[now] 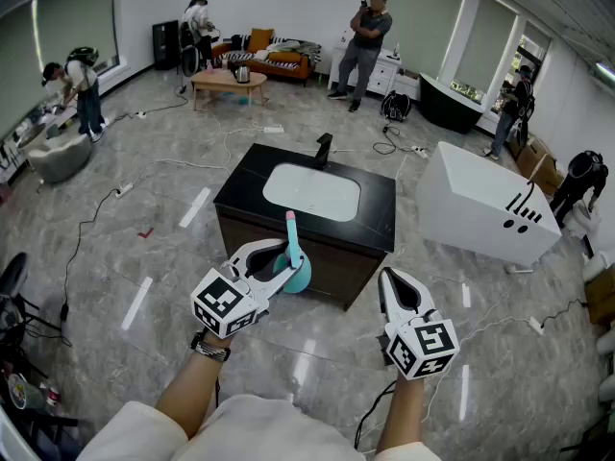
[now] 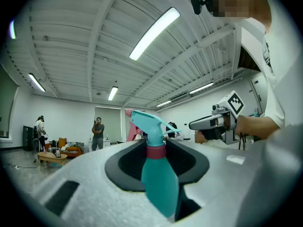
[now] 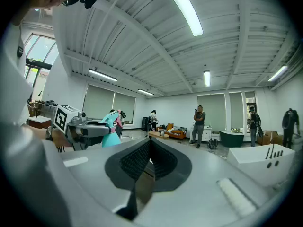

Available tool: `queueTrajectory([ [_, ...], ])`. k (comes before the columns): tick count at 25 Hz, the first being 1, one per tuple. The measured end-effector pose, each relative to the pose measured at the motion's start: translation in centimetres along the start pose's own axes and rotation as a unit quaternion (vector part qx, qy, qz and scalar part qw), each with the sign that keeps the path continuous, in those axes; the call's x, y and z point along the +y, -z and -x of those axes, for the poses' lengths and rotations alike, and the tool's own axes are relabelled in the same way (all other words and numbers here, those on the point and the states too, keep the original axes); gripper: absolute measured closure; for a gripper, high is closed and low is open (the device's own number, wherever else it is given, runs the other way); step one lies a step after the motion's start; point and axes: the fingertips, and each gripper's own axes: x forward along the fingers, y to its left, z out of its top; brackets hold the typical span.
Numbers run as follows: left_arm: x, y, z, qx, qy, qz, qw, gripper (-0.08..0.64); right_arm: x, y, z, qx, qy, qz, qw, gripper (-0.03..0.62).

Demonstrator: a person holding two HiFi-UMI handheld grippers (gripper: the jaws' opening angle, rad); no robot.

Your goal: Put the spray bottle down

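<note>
Left gripper view shows the left gripper clamped on the spray bottle, its two dark pads pressing the teal body just under the pink collar. The bottle stands upright between the jaws, with its teal trigger head and pink nozzle rising above them. The right gripper shows off to the side, level, well apart from the bottle.

In the right gripper view that gripper's ridged pads are together, with nothing between them.

From the head view, both grippers are held out in front of the person, side by side and apart, above a grey marbled floor. The bottle is carried in the air and rests on nothing. It is seen against the front face of a black cabinet, left of the middle, and its pink nozzle reaches up to the near edge of the cabinet's top. A white basin is sunk into that top, and a black tap stands at the far edge. A white tub sits beyond the cabinet's right side, and cables trail across the floor
</note>
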Motion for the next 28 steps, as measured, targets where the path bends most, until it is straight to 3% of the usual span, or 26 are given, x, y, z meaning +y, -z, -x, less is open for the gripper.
queueTrajectory([
  [7, -0.2, 0.0, -0.1, 0.000, 0.000, 0.002, 1.0000, 0.422, -0.3, 0.1, 0.1, -0.002, 0.007, -0.005, 1.000, 0.585],
  [15, -0.8, 0.2, -1.5, 0.004, -0.002, 0.002, 1.0000, 0.422, -2.2, -0.6, 0.9, -0.038, 0.000, -0.046, 0.998, 0.584],
  [22, -2.8, 0.9, -3.0, 0.008, -0.008, 0.007, 0.9999, 0.422, -2.6, -0.1, 1.9, -0.039, -0.043, -0.050, 0.997, 0.584],
  [28, -3.8, 1.7, -4.2, 0.016, -0.017, 0.007, 0.9997, 0.422, -4.8, 1.4, 2.0, -0.031, -0.038, -0.066, 0.997, 0.585],
])
